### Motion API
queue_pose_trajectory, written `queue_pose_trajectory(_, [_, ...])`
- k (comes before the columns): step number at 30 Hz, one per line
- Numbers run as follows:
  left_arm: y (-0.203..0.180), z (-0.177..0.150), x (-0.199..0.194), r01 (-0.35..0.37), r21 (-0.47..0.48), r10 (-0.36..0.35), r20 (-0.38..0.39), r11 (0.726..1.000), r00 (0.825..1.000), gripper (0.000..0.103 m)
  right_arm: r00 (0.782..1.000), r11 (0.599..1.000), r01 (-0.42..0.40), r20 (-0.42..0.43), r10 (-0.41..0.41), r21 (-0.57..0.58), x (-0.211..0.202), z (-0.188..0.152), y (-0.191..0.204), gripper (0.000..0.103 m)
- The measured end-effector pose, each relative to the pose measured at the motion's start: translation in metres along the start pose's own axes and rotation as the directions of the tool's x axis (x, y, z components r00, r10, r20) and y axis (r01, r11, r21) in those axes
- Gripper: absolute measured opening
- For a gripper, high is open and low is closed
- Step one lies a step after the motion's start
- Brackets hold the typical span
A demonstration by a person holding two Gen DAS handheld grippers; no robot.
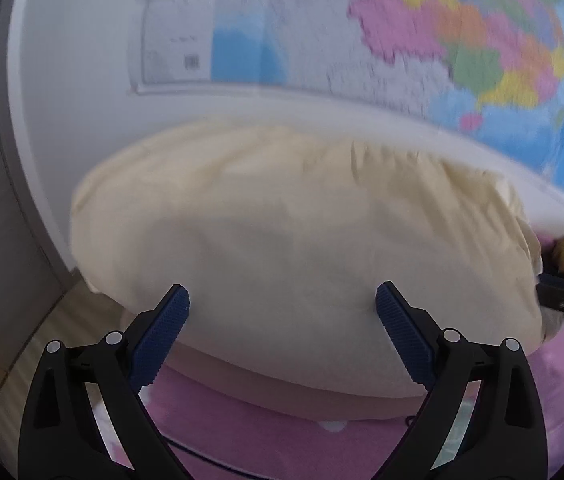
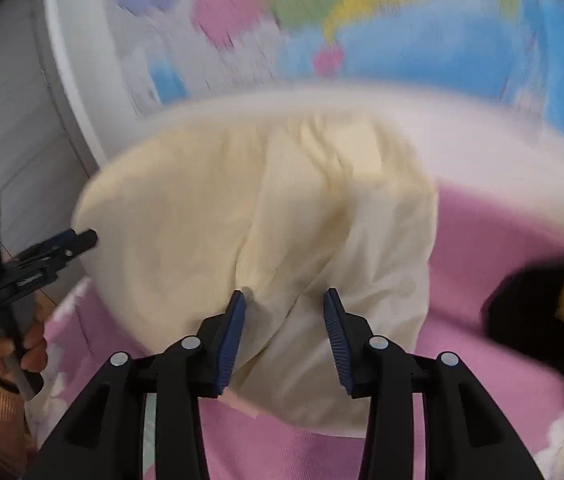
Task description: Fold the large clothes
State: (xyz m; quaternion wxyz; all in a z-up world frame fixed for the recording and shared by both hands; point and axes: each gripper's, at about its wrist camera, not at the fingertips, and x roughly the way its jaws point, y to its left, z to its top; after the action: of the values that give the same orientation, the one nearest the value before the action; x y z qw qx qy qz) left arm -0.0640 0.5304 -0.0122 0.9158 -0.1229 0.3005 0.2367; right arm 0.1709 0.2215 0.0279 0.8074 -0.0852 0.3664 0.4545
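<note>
1. The cream garment [image 2: 258,236] is the thing to fold. It lies in a soft, partly folded heap on a pink bed cover [image 2: 493,248], close to the white wall at the far side, under a coloured map [image 2: 361,20].
2. In the right wrist view a fold ridge runs down the middle of the cloth, and its near right part hangs paler toward the near edge. The whole shape is blurred, so I cannot tell sleeves from body.
3. The left gripper [image 1: 282,300] hovers over the near edge of the garment with its blue fingers [image 1: 166,320] spread wide apart. Nothing sits between them, and whether the tips brush the cloth I cannot tell.
4. The right gripper [image 2: 285,300] points at the near middle of the heap, where the cloth puckers. Its fingers [image 2: 234,332] stand part-way apart. Cloth bulges between them, but the pads do not seem to press on it, so I judge it not gripped.
5. A dark and mustard item [image 2: 553,320] lies on the cover at the right, apart from the garment.
6. Judgement: this looks like a pause between folds, with both hands free of the cloth.
7. The next move calls for picking an edge or corner with each gripper, closing firmly on a single layer, then lifting evenly so the heap does not drag or bunch.
</note>
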Motion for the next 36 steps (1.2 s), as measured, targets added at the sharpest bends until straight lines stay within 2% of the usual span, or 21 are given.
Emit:
queue_pose_trajectory(2, [-0.001, -0.008, 0.007, -0.019, -0.003, 0.019, -0.007, 1.0, 1.0, 0.096, 0.999, 0.999, -0.014, -0.04, 0.016, 0.04, 0.013, -0.007, -0.008, 0.042])
queue_pose_trajectory(4, [-0.002, -0.014, 0.007, -0.049, -0.011, 0.049, -0.008, 0.999, 0.999, 0.097, 1.0, 0.999, -0.025, -0.008, 0.025, 0.042, 0.005, -0.012, -0.01, 0.045])
queue_pose_trajectory(6, [-0.003, -0.019, 0.002, -0.052, -0.026, 0.052, -0.011, 0.998, 0.999, 0.097, 1.0, 1.0, 0.005, 0.023, -0.005, 0.025, -0.013, -0.017, -0.01, 0.054])
queue_pose_trajectory(8, [-0.008, -0.02, -0.005, -0.065, -0.023, 0.065, -0.002, 0.998, 0.998, 0.097, 0.998, 1.0, -0.002, 0.059, 0.001, 0.018, -0.028, -0.022, -0.007, 0.067])
queue_pose_trajectory(14, [-0.039, -0.036, -0.048, -0.1, 0.005, 0.1, 0.035, 0.995, 0.994, 0.098, 0.99, 1.0, -0.003, 0.142, 0.007, -0.028, -0.058, -0.049, 0.02, 0.086])
queue_pose_trajectory(21, [-0.055, -0.065, -0.084, -0.136, -0.02, 0.137, 0.036, 0.99, 0.99, 0.098, 0.986, 0.998, -0.012, 0.162, 0.023, -0.068, -0.074, -0.071, 0.045, 0.091])
queue_pose_trajectory(24, [-0.063, -0.075, -0.095, -0.173, -0.001, 0.173, 0.035, 0.985, 0.984, 0.098, 0.984, 0.996, -0.011, 0.176, 0.027, -0.09, -0.082, -0.077, 0.053, 0.094])
queue_pose_trajectory(28, [-0.071, -0.088, -0.106, -0.167, -0.009, 0.167, 0.018, 0.986, 0.986, 0.098, 0.98, 0.993, -0.006, 0.198, 0.03, -0.122, -0.096, -0.087, 0.064, 0.097])
queue_pose_trajectory(33, [-0.082, -0.104, -0.121, -0.203, -0.021, 0.203, 0.017, 0.979, 0.979, 0.098, 0.977, 0.989, 0.013, 0.212, 0.019, -0.146, -0.108, -0.099, 0.073, 0.097])
queue_pose_trajectory(36, [-0.087, -0.113, -0.127, -0.186, -0.028, 0.186, -0.004, 0.982, 0.983, 0.098, 0.978, 0.989, 0.013, 0.207, 0.018, -0.147, -0.112, -0.108, 0.075, 0.097])
